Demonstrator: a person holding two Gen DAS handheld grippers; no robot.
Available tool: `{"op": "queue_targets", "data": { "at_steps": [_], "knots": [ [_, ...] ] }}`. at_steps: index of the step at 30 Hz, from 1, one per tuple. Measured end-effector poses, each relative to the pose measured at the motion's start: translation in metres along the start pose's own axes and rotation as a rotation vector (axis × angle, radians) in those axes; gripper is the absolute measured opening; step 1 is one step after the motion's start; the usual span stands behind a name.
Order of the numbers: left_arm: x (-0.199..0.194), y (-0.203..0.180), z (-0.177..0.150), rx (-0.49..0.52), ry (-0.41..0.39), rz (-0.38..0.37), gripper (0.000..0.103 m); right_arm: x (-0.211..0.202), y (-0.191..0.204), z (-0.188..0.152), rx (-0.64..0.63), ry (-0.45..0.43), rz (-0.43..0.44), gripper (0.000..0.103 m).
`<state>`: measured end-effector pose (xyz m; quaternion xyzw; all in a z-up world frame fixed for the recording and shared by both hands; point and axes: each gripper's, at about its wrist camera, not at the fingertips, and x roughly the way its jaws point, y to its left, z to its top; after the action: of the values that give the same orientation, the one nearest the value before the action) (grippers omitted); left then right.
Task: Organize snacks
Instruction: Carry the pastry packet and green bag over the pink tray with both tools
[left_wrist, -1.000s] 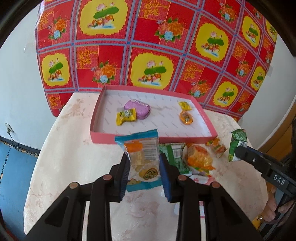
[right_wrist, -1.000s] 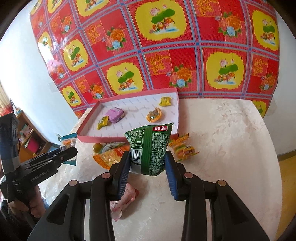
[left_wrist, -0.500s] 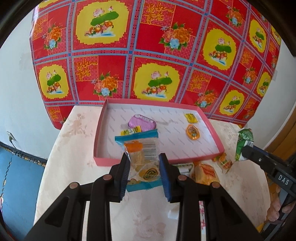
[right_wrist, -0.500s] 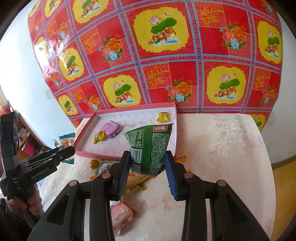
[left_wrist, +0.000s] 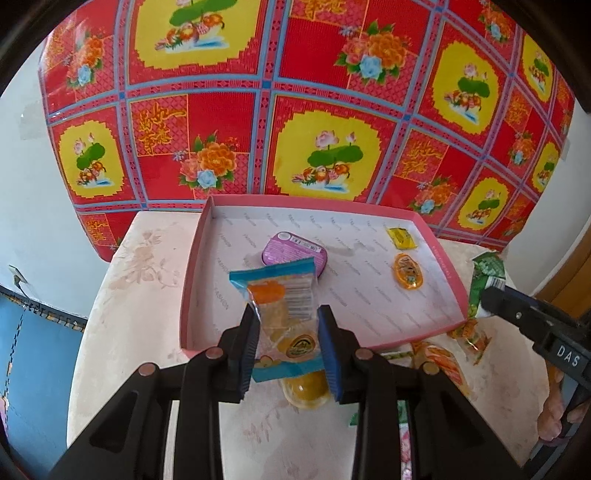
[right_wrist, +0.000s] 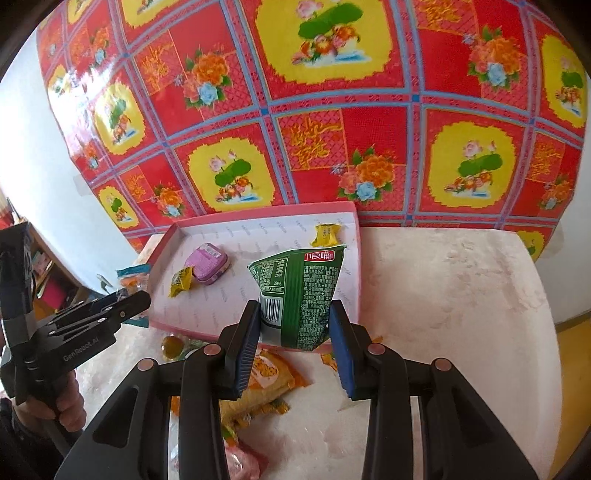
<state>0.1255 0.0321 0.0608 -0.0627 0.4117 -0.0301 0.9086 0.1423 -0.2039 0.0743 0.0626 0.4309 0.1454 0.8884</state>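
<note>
My left gripper (left_wrist: 288, 332) is shut on a clear snack packet with blue ends (left_wrist: 282, 306), held above the near edge of the pink tray (left_wrist: 190, 280). My right gripper (right_wrist: 293, 328) is shut on a green snack bag (right_wrist: 303, 295), held over the tray's near right corner (right_wrist: 357, 280). Inside the tray lie a purple tin (left_wrist: 295, 251), a yellow candy (left_wrist: 400, 236), an orange sweet (left_wrist: 408, 275) and a yellow wrapped candy (right_wrist: 181, 280). The right gripper (left_wrist: 491, 299) with the green bag also shows in the left wrist view.
Loose snacks lie on the cream table (right_wrist: 461, 295) in front of the tray: an orange packet (right_wrist: 266, 380), a round amber jelly (left_wrist: 304, 389), a pink packet (right_wrist: 245, 459). A red floral cloth (left_wrist: 295, 110) hangs behind. The table's right half (right_wrist: 480, 350) holds nothing.
Both grippers have moved forward toward the tray with their packets; the tray now looks nearer and the loose snacks have slid under and behind the fingers.
</note>
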Motion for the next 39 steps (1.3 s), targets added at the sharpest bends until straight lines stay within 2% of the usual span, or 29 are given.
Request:
{"op": "queue_targets", "data": {
  "at_steps": [16, 39],
  "knots": [
    [0.049, 0.010, 0.002, -0.022, 0.095, 0.014, 0.033, 0.052, -0.005, 0.006, -0.012, 0.079, 0.002, 0.038],
    [0.077, 0.003, 0.012, -0.027, 0.103, 0.127, 0.035, 0.080, -0.002, 0.014, -0.024, 0.097, 0.010, 0.038]
  ]
}}
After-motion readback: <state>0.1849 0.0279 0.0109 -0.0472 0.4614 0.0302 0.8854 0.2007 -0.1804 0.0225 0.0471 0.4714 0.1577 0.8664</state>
